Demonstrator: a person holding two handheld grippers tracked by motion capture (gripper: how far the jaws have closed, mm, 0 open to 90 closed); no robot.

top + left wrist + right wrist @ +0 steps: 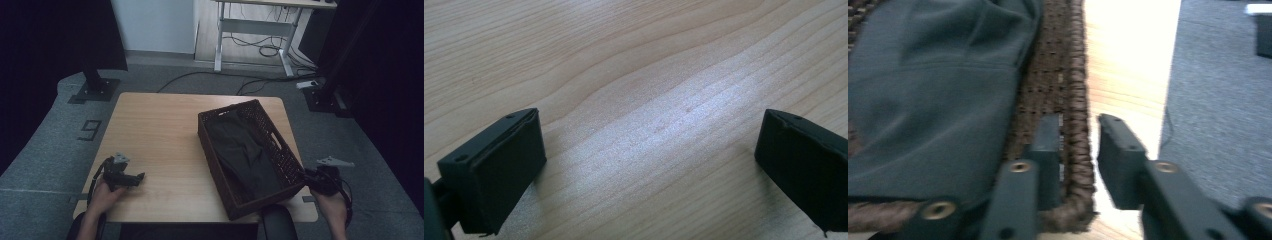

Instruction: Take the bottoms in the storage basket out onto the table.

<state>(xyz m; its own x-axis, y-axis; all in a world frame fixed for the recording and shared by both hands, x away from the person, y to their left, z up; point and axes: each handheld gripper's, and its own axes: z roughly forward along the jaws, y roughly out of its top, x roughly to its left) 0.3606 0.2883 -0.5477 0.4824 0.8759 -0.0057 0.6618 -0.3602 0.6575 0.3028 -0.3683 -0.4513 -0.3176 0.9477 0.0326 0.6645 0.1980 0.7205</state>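
Over at the left, the left gripper rested on the wooden table near its near-left corner, held in the person's left hand. In the left gripper view its jaws stood wide apart with nothing but bare wood grain between them. Toward the middle and right of the table sat the dark woven basket, set at an angle, with a dark cloth lying folded inside it. At the basket's near-right corner was the right gripper, held in the right hand beyond the table's right edge. In the right gripper view the jaws straddled the basket's braided rim: one jaw stood inside against the wall, the other outside with a plain gap between it and the rim, so the jaws were partly open and not clamped on it. The cloth lay just inside that wall.
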